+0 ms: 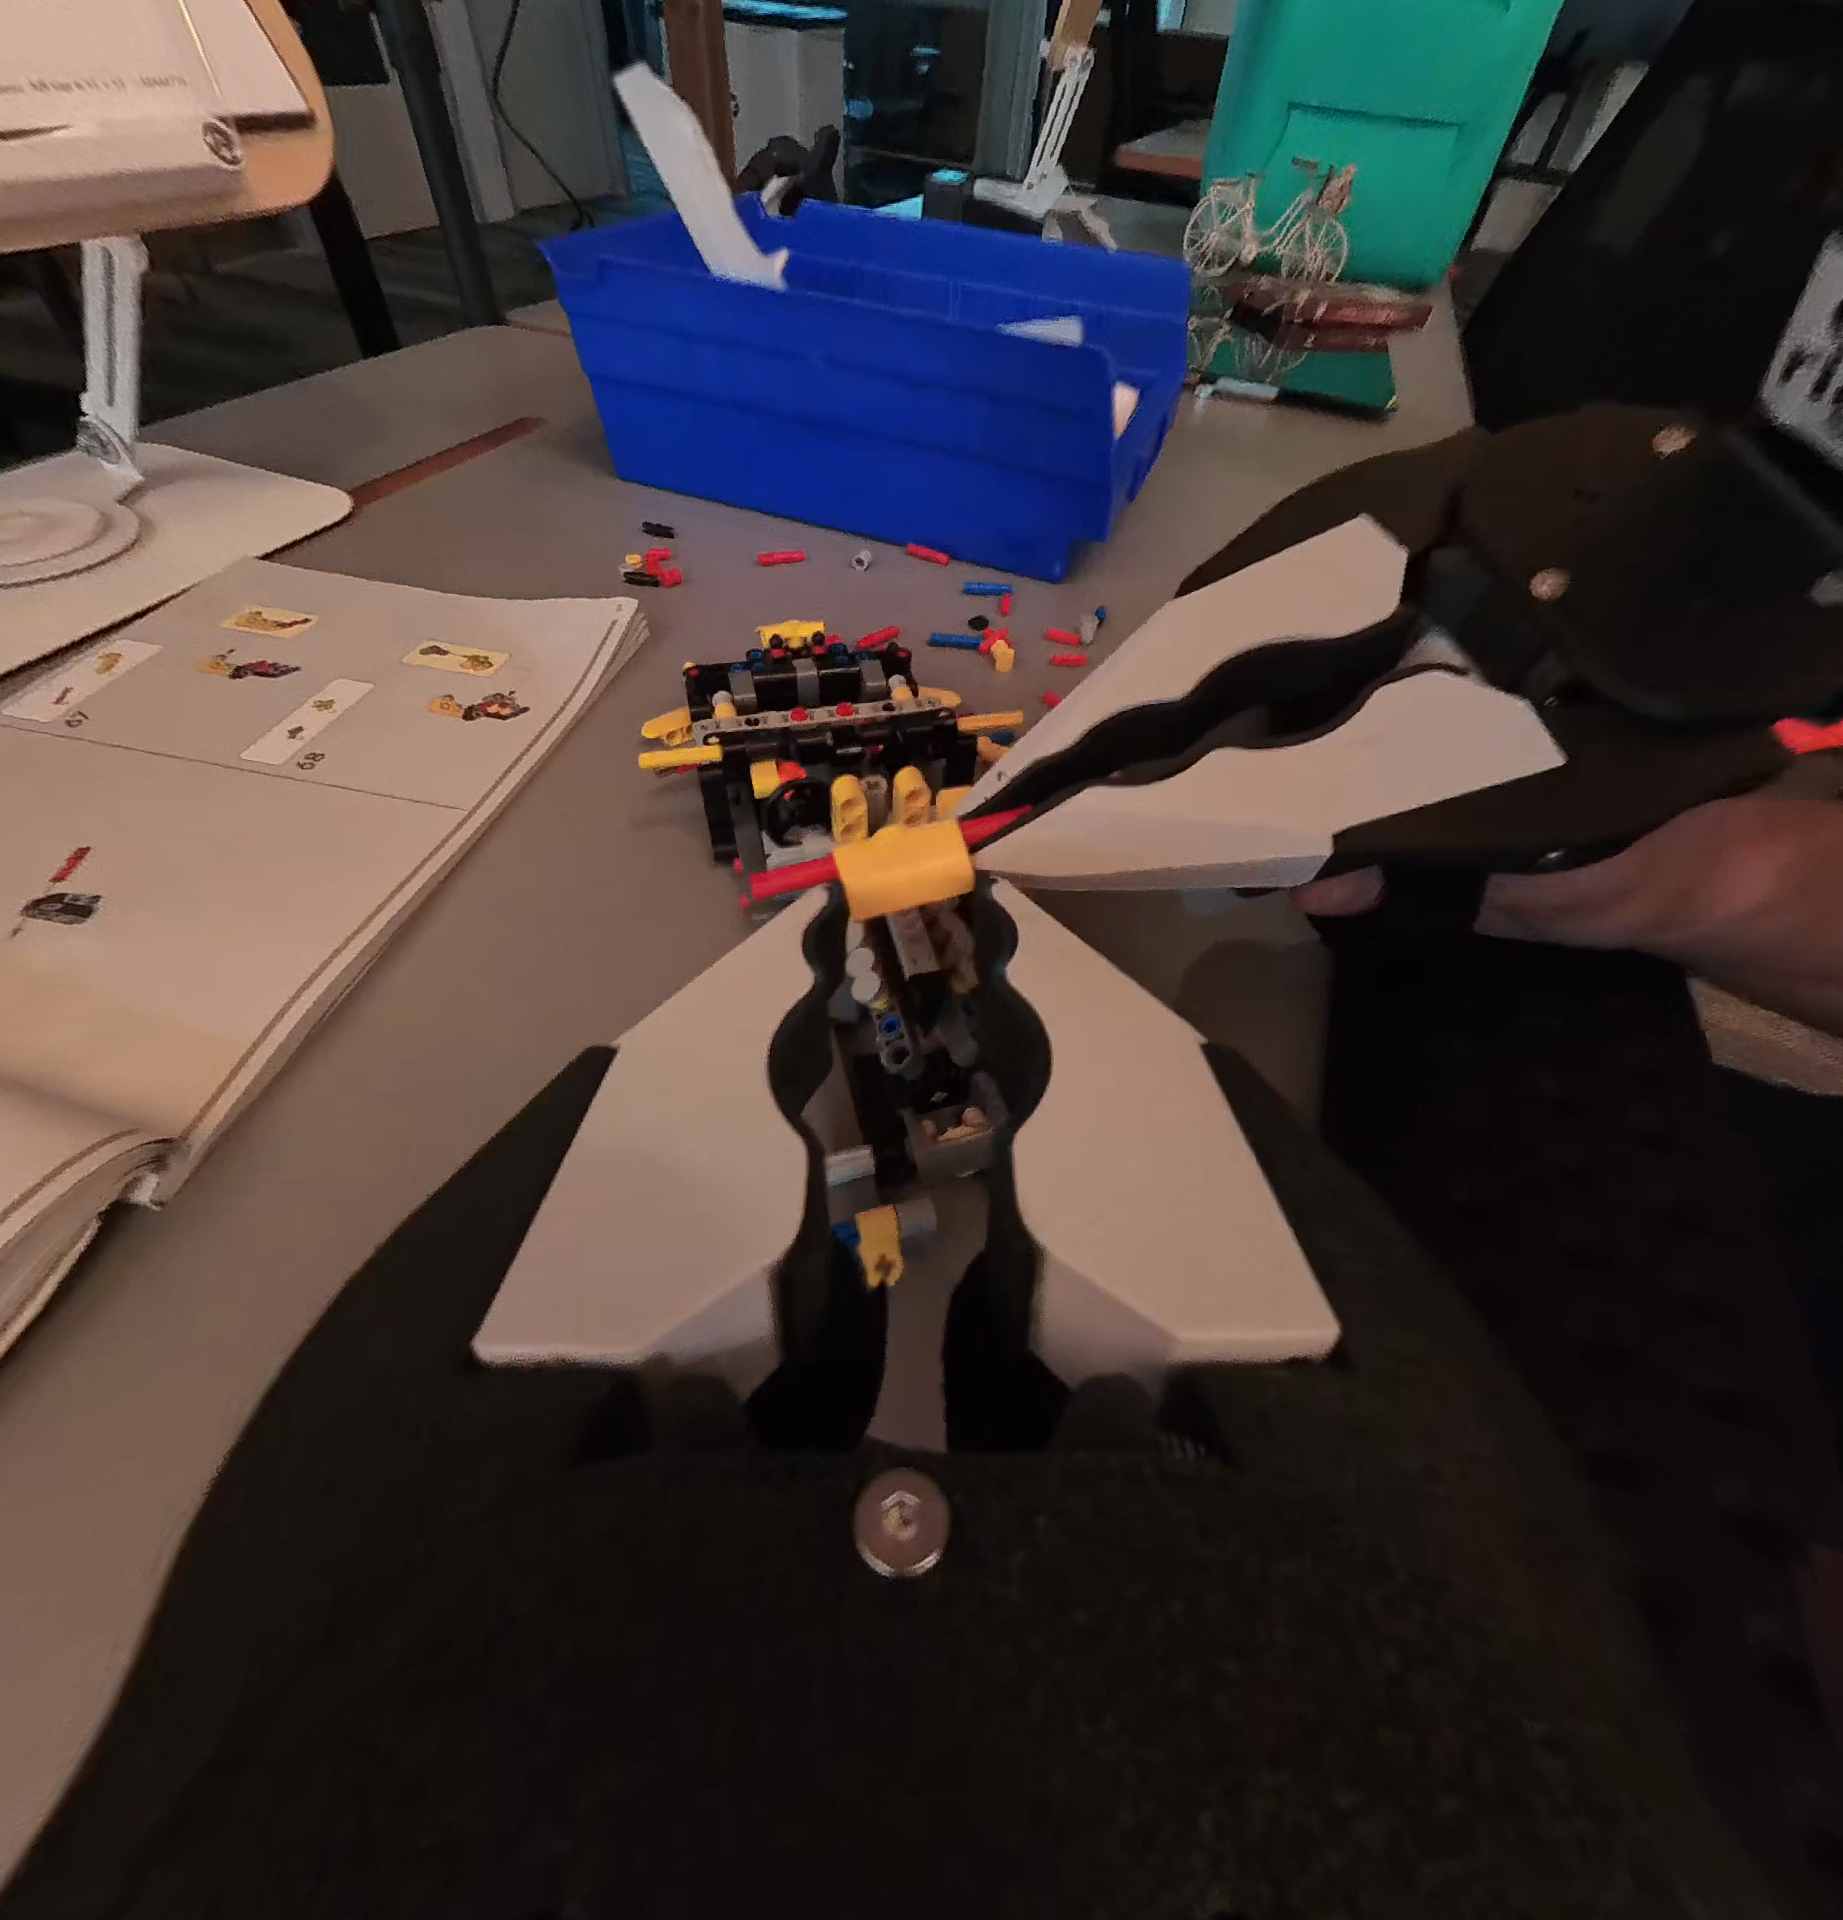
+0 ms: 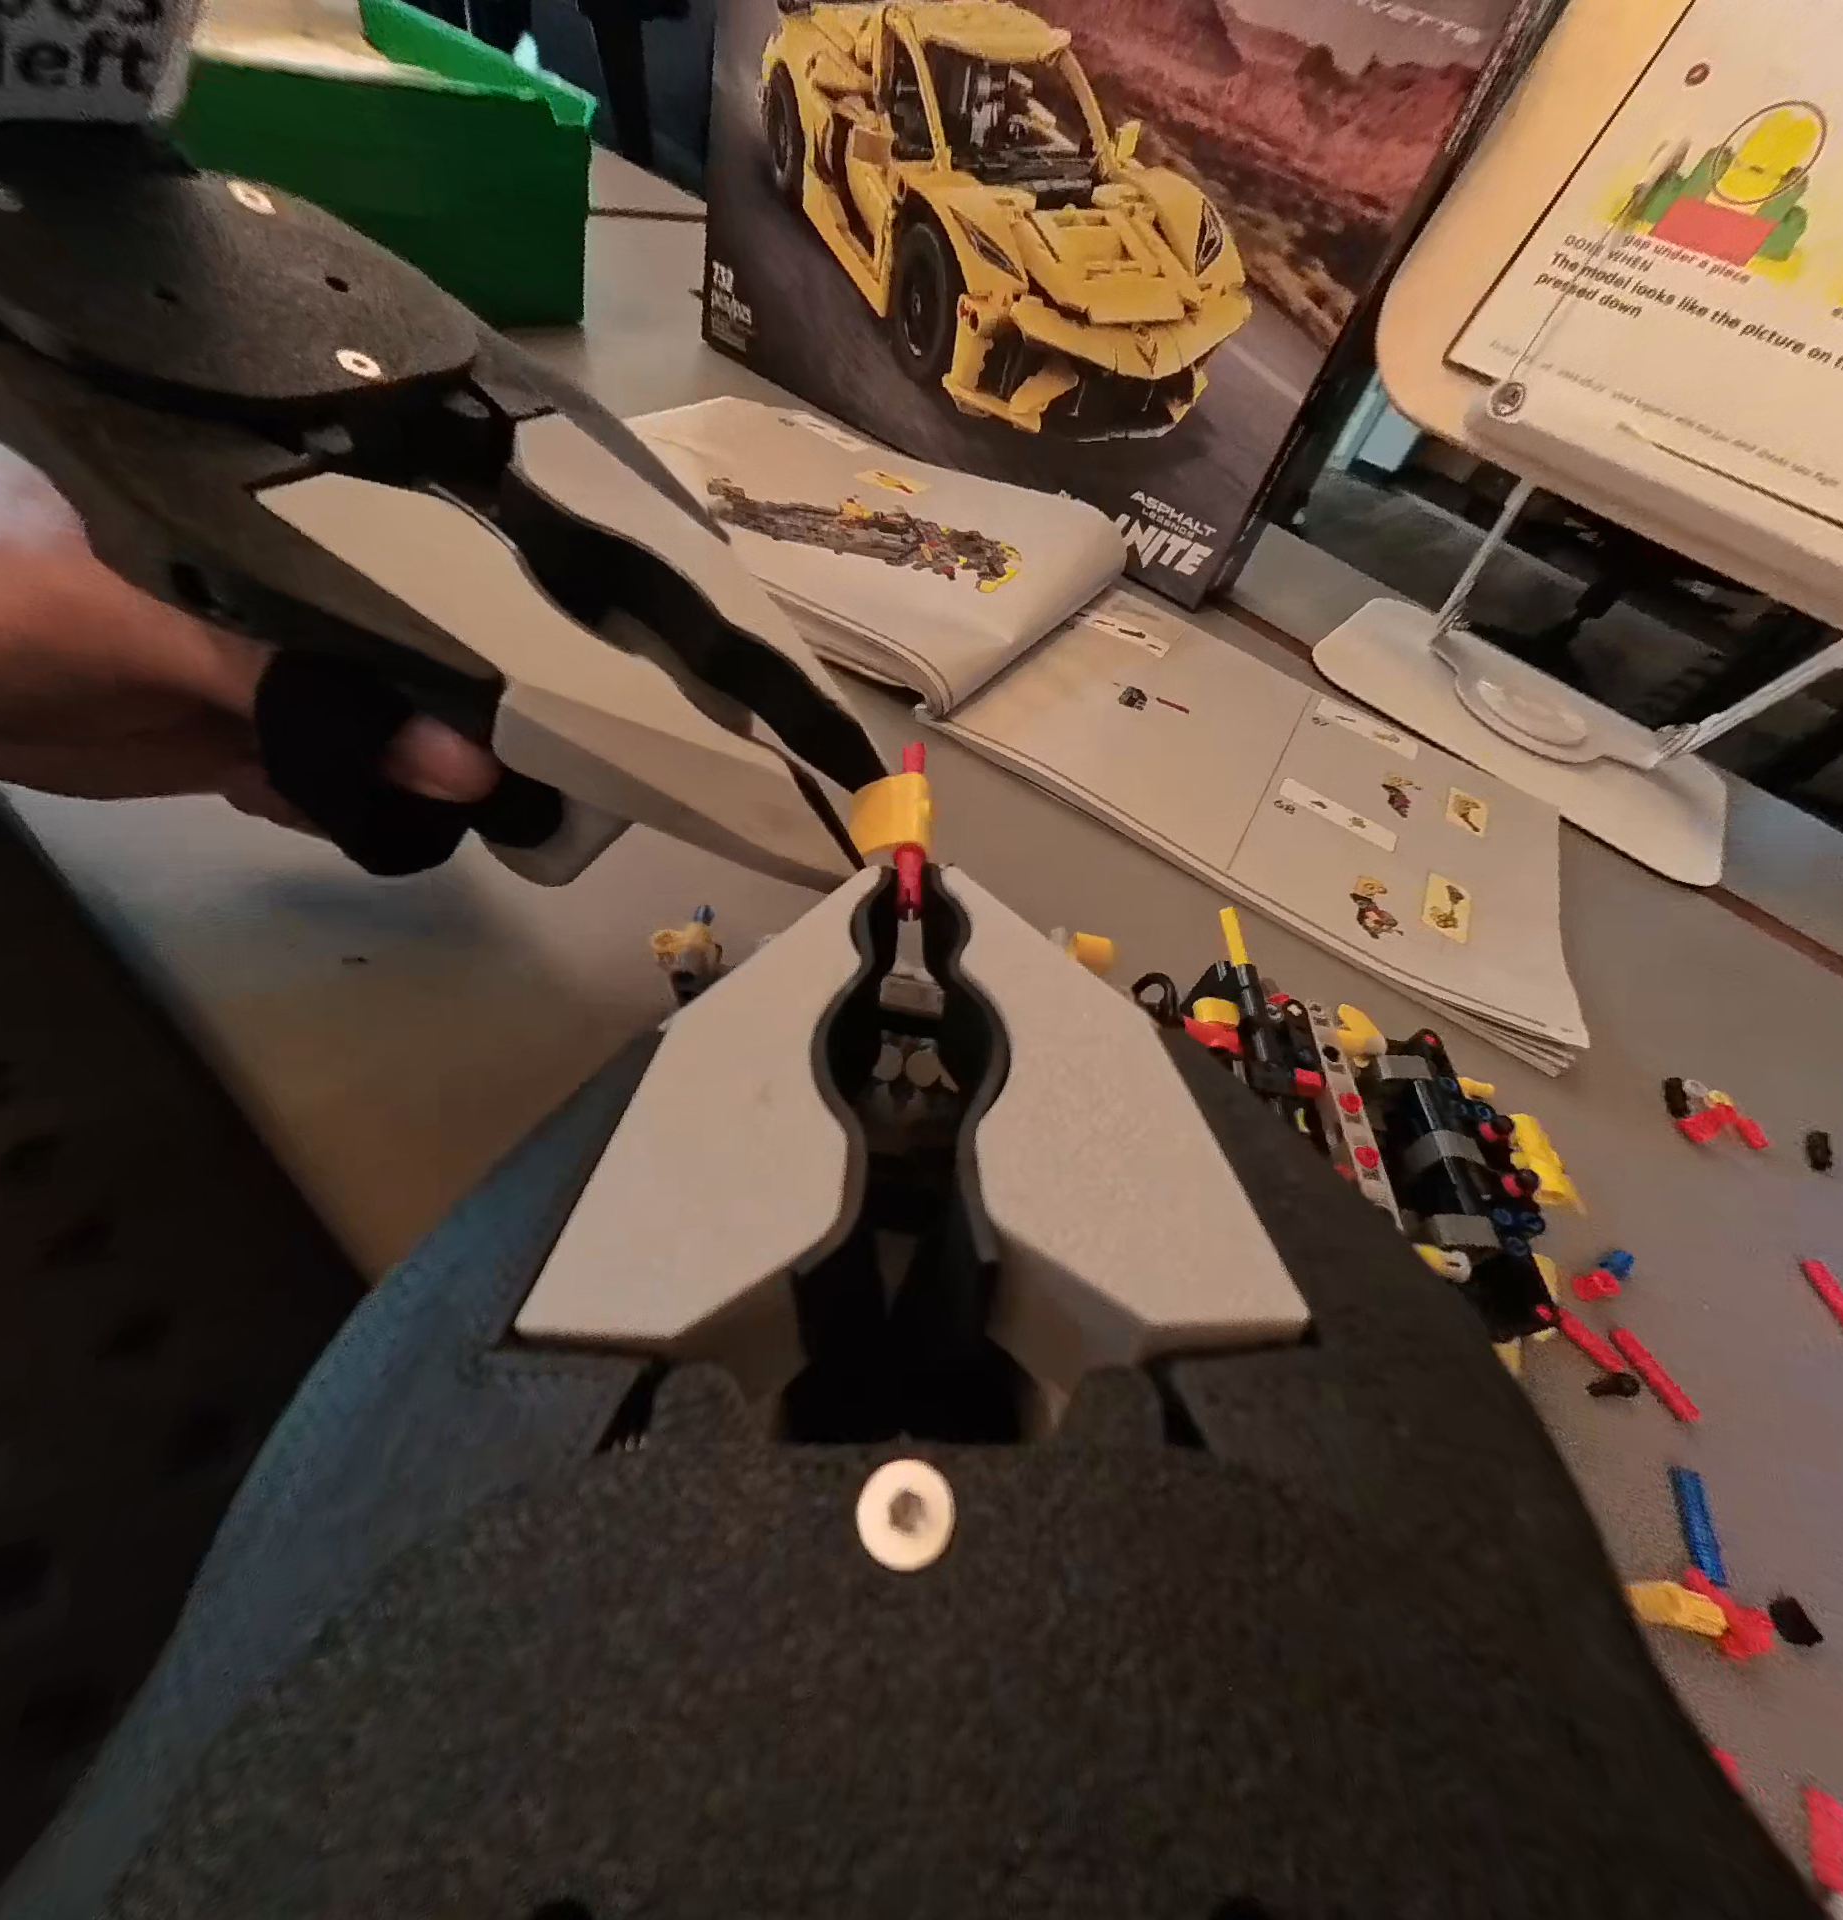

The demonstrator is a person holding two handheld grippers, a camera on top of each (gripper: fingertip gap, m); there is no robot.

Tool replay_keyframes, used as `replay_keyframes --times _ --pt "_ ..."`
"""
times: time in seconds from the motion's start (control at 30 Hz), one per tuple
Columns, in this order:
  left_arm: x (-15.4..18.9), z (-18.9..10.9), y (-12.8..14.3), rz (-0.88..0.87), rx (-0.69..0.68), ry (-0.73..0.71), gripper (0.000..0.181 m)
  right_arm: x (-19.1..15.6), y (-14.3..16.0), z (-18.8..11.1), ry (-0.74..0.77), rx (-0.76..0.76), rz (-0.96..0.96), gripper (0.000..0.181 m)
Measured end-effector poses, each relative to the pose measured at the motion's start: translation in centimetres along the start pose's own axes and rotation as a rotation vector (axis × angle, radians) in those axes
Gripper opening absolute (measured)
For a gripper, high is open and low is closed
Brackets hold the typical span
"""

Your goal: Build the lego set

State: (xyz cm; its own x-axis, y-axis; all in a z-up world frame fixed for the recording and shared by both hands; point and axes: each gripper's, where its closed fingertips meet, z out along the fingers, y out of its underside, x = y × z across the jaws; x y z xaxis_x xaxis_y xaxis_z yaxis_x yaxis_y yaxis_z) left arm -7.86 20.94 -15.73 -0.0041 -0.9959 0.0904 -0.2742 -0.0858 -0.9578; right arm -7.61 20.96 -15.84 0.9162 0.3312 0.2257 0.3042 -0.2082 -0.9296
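Left gripper (image 1: 901, 914) clamps a yellow plastic connector (image 1: 901, 871). Right gripper (image 2: 906, 883) pinches the red axle (image 2: 909, 868) through it. A small brick assembly (image 1: 912, 1049) between the left fingers is mostly hidden.

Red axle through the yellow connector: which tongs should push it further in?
Right, probably. The right tongs already pinch the red axle end-on, in line with it. The left tongs clamp the yellow connector, steadying it.

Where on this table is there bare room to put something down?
Bare table lies between the open instruction booklet and the half-built model. It is crowded between the model and the blue bin, where loose pieces are scattered.
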Motion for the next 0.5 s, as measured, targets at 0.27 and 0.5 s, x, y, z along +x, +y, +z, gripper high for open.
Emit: replay_keyframes --times 0.27,0.5 --pt "-0.8 -1.8 -2.2 0.262 0.182 -0.076 0.025 1.5 -1.5 -1.5 -0.168 0.138 0.379 0.003" --pt "-2.0 -1.5 -3.5 1.181 0.033 -0.664 0.03 0.8 -0.9 -1.3 -0.252 0.093 0.43 0.003"
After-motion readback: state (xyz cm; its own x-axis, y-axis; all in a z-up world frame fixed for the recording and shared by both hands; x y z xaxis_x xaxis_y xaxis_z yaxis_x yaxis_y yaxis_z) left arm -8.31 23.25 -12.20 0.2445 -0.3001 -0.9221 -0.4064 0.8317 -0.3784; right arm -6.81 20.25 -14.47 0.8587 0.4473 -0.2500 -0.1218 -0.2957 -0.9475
